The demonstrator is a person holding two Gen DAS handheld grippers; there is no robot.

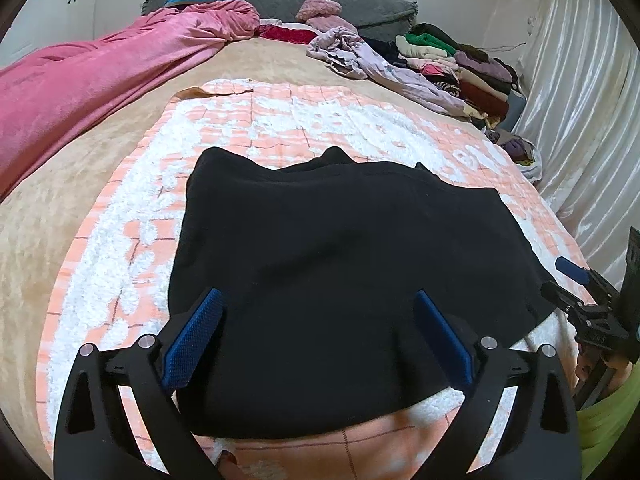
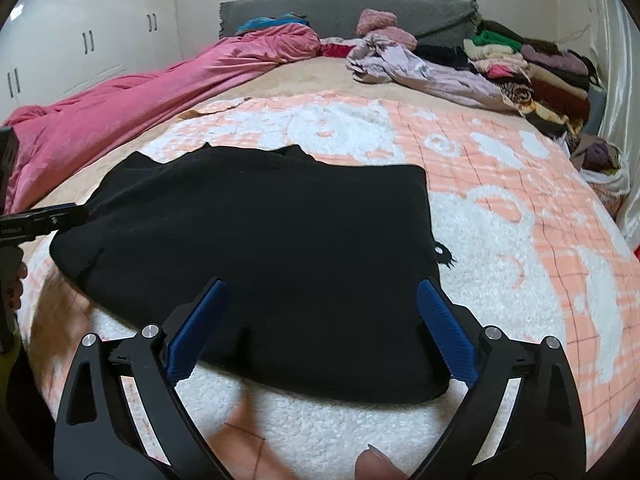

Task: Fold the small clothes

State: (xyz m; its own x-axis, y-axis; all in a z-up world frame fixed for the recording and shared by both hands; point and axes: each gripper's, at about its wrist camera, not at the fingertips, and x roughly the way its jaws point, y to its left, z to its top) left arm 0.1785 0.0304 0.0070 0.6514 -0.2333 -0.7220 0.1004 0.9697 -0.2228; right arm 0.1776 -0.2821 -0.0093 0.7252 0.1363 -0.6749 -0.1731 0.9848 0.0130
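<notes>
Black garment flat on peach-white blanket, left gripper and right gripper jaws released, white bag holding clothes

left gripper fingers spread wide, right gripper — likewise

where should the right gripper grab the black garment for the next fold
Probably the near right corner of the black garment, coming from the near edge. The garment lies flat on the peach and white blanket, and that corner sits just ahead of the open right gripper.
</notes>
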